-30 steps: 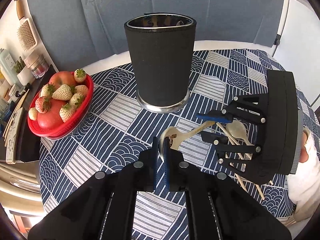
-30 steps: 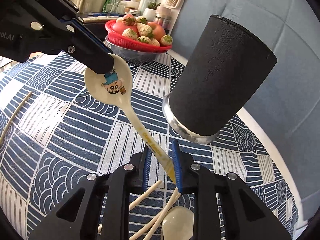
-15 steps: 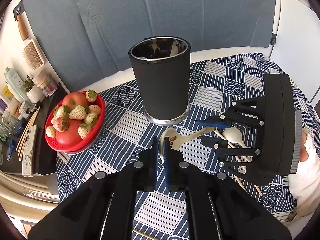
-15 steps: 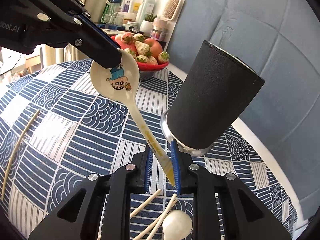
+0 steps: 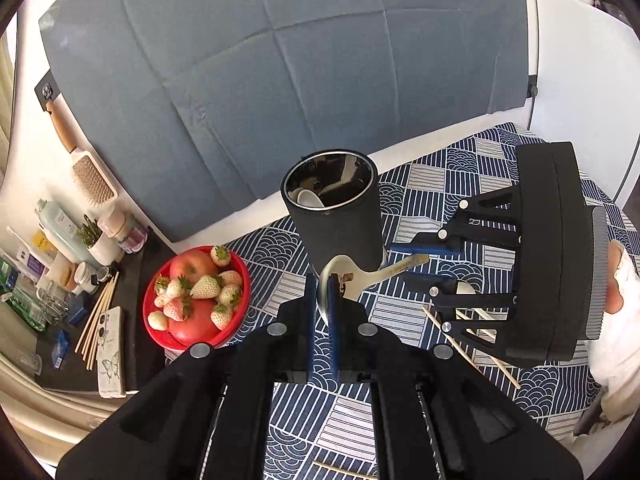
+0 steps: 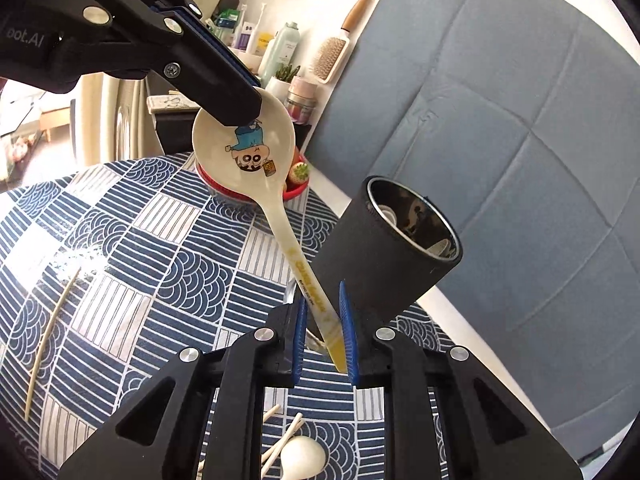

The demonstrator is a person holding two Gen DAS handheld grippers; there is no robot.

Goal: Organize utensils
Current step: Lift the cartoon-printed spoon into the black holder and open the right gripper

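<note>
A cream spoon (image 6: pixel 248 152) with a cartoon print hangs in the air over the patterned table (image 6: pixel 120 240). My left gripper (image 5: pixel 320 280) is shut on the rim of its bowl. My right gripper (image 6: pixel 322 300) is shut on the yellow-lettered handle end, and the handle lies slantwise between the blue pads. The black utensil holder (image 5: pixel 340 232) stands upright just behind the spoon (image 5: pixel 360 276), with a white spoon (image 5: pixel 310 200) inside it. From the left wrist view, my right gripper (image 5: pixel 416 264) comes in from the right side.
A white spoon (image 6: pixel 302 458) and several chopsticks (image 5: pixel 472 360) lie on the cloth below my right gripper. One more chopstick (image 6: pixel 48 340) lies at the left. A red basket of fruit (image 5: pixel 160 336) sits left of the holder. A person's hand (image 5: pixel 616 280) holds the right gripper.
Both grippers have risen together with the spoon. The holder now appears lower and its inside shows. The right pads have drawn in on the handle.
</note>
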